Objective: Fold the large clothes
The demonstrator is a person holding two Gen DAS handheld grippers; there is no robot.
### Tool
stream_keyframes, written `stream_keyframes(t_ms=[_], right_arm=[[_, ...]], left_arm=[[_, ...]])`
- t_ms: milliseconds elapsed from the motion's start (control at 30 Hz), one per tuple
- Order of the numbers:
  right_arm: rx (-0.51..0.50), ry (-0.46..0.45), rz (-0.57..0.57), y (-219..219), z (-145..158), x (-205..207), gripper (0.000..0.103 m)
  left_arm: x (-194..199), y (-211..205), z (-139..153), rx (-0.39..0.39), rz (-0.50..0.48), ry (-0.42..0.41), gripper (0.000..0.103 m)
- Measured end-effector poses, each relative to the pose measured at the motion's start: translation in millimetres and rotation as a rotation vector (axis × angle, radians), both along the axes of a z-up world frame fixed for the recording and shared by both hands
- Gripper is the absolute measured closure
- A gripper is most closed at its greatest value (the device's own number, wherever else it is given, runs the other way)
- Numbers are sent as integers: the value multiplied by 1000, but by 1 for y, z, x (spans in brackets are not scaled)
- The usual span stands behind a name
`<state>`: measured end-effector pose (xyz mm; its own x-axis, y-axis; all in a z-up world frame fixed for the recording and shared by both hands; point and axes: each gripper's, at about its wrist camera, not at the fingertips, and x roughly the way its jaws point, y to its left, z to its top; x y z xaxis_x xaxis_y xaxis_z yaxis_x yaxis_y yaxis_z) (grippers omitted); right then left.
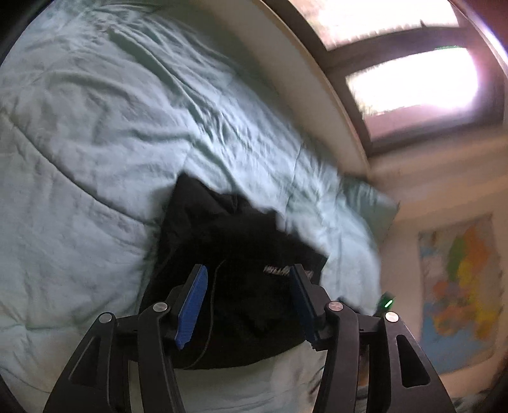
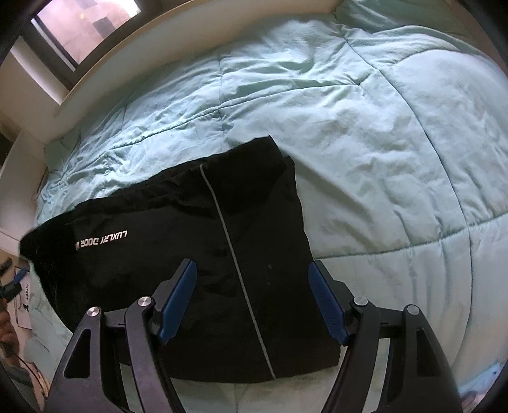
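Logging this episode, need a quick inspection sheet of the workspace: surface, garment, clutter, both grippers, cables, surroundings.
Surface: light teal quilted comforter, wrinkled.
Job's things: black garment folded into a rough rectangle, white lettering and a thin pale stripe showing.
Clutter: nothing seen on the bed.
Grippers: left gripper and right gripper over the garment, jaws apart, holding nothing.
Cables: nothing clearly seen.
Surroundings: window, wall map.

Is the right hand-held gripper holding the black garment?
No, the right hand-held gripper is open above the black garment, its blue pads apart.
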<state>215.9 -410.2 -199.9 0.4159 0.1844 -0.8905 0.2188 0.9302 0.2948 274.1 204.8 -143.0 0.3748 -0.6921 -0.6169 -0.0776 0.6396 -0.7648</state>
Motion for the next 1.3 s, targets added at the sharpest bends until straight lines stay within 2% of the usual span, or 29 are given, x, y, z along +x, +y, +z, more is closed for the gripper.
stream_keyframes(t_ms=[67,100,167,267,333,367,567,633,700,733,767,800,833,867,933,1000,1067,1133,1200,1233,1300], right_arm=[[-9,-12,14,2,1,7,27],[-17,-18,17,3,2,10,27],[-35,-33,27,4,3,17,27],[-48,-56,48,1,-2,29,27],[-49,-63,73,-5,-8,43,27],[-59,-61,83,-7,-11,50,27],[-106,-38,171,-18,-43,102,27],[-65,-10,203,-20,-60,120,27],[7,19,221,-20,-75,131,27],[18,27,222,-19,-79,134,38],[16,14,224,-17,-80,133,60],[0,1,230,-14,-77,129,66],[-42,-13,228,-10,-73,124,74],[-104,-48,237,-4,-64,114,81],[-154,-88,229,2,-48,98,86],[-201,-134,203,1,-28,83,88],[-246,-194,167,-4,3,73,89],[-289,-249,142,-8,32,75,89],[-359,-278,125,-6,48,84,89],[-386,-283,115,-7,52,95,89],[-394,-256,83,-10,42,118,89]], left_arm=[[5,20,12,-1,49,-43,45],[7,24,18,48,56,-64,39],[9,18,21,214,45,-77,28],[15,-11,-14,379,-44,-29,26],[26,-34,-49,455,-102,14,26],[33,-42,-62,478,-97,23,26],[69,-55,-126,406,-87,119,26],[79,-59,-141,389,-103,150,26],[86,-63,-153,338,-107,171,26],[90,-63,-156,315,-96,172,26],[91,-64,-156,309,-82,164,29],[90,-64,-151,312,-64,138,52],[88,-66,-145,319,-73,107,67],[86,-70,-139,342,-88,79,87],[74,-78,-119,411,-101,-2,92],[67,-82,-99,436,-96,-52,93],[66,-81,-65,431,-72,-130,93],[79,-80,-30,386,-48,-210,93],[99,-88,-14,380,-39,-255,93],[114,-96,-12,408,-37,-267,93],[137,-107,-26,442,-30,-244,93]])
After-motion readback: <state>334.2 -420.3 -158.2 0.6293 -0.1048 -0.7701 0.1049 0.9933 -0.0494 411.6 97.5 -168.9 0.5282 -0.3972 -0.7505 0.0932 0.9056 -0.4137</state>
